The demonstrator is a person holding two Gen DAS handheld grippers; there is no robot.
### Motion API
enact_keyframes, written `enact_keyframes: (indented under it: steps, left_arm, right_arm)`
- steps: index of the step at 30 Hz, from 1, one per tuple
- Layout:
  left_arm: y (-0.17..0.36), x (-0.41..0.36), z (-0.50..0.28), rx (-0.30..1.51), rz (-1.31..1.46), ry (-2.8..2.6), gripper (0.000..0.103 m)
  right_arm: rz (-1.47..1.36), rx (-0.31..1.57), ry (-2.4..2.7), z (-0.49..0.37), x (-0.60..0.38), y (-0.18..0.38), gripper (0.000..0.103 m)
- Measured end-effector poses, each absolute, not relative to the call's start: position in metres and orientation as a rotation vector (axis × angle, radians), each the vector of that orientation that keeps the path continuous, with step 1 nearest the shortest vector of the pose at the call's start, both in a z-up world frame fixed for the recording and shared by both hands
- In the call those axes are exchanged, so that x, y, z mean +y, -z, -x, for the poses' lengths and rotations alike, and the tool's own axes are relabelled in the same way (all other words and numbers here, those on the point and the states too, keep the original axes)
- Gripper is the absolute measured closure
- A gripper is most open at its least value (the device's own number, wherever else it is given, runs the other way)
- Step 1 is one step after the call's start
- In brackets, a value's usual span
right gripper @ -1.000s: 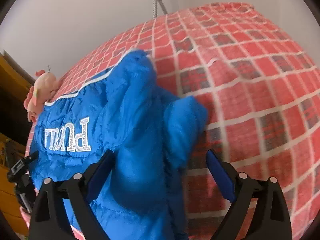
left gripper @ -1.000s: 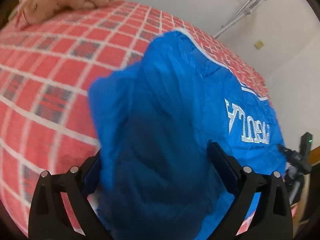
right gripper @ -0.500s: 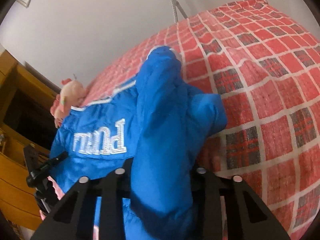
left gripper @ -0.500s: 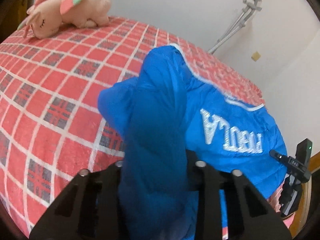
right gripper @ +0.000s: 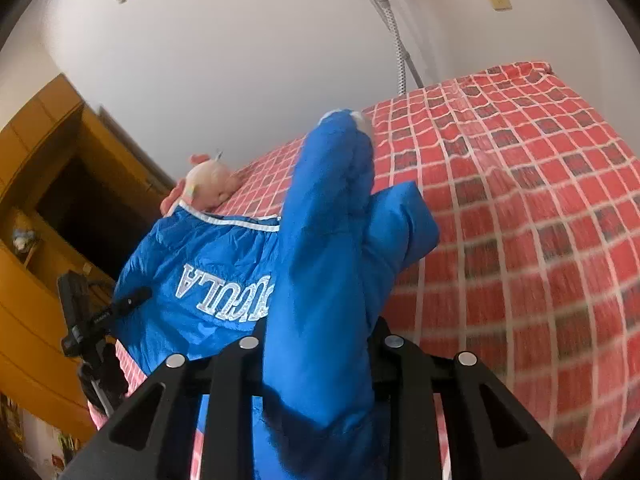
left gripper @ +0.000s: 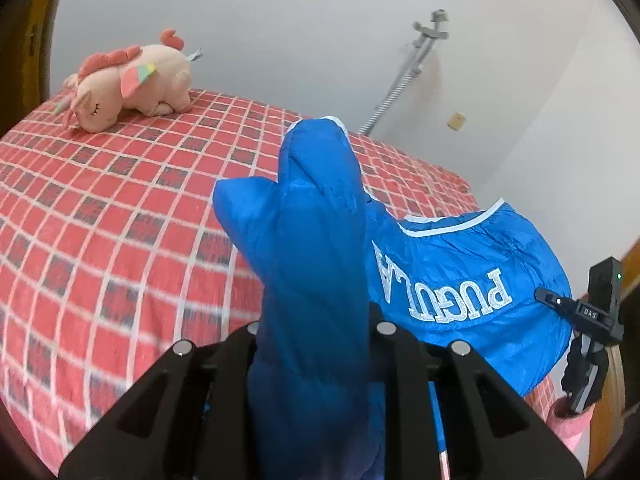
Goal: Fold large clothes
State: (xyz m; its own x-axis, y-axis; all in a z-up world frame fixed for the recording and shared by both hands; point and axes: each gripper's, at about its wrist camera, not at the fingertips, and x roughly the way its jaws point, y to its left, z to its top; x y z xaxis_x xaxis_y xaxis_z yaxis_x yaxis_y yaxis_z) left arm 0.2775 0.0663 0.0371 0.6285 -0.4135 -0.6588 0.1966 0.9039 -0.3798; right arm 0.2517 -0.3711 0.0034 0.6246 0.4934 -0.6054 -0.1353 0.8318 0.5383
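Observation:
A bright blue padded jacket point(left gripper: 460, 264) with white lettering and white trim lies partly on a red checked bed point(left gripper: 100, 220). My left gripper point(left gripper: 314, 344) is shut on a bunched fold of the jacket and holds it raised above the bed. My right gripper point(right gripper: 318, 356) is shut on another bunched fold of the same jacket point(right gripper: 224, 264), also raised. The fabric hides the fingertips of both grippers. The rest of the jacket hangs between the two grippers toward the bed's near edge.
A pink plush unicorn point(left gripper: 132, 80) lies at the bed's far corner and also shows in the right wrist view point(right gripper: 208, 182). A metal pole point(left gripper: 404, 76) leans on the white wall. A wooden cabinet point(right gripper: 44, 184) stands beside the bed. A black device on a stand point(left gripper: 596, 320) sits near the bed's edge.
Both grippers went from open around the jacket to shut on bunched folds, then lifted the fabric higher off the bed.

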Motion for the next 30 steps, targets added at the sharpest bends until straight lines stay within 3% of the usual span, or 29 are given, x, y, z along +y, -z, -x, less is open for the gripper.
enact_keyframes:
  steps: [10,16,20,30]
  left_arm:
    - [-0.005,0.077,-0.180,0.836,0.222,0.370,0.083]
    - [0.045,0.088,-0.171,0.891,0.190,0.299,0.071]
    - [0.069,0.093,-0.167,0.874,0.199,0.297,0.064]
    - [0.077,0.080,-0.158,0.794,0.120,0.235,0.058]
  right_arm:
    - [-0.468,0.865,-0.392,-0.167,-0.367,0.033,0.077]
    - [-0.438,0.924,-0.300,-0.157,-0.364,0.076,0.073]
    - [-0.409,0.927,-0.265,-0.158,-0.362,0.104,0.064]
    - [-0.394,0.831,-0.204,-0.144,-0.354,0.121,0.059]
